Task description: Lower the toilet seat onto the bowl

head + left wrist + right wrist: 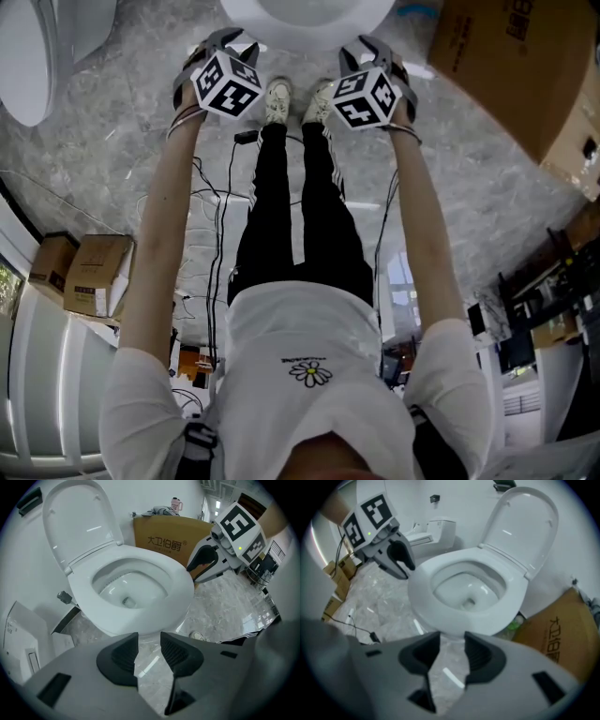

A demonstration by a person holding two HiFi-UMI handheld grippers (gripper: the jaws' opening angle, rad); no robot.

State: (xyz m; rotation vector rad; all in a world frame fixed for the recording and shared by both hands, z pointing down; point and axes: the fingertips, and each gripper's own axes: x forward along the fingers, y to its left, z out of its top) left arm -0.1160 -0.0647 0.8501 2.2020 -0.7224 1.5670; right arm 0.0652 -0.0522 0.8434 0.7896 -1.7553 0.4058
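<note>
Seat: the toilet seat point(180, 578) lies flat on the bowl point(309, 19), at 12 o'clock from the person standing over it.
Axis: in the left gripper view its long axis runs from the hinge at 10 o'clock to the front edge at 4 o'clock; the lid point(79, 517) stands raised behind the hinge.
Left gripper point(149, 639): jaws spread, pinching nothing, only marble floor point(225, 602) showing between them.
Right gripper point(452, 639): jaws spread and empty, near the bowl's front without touching it.
</note>
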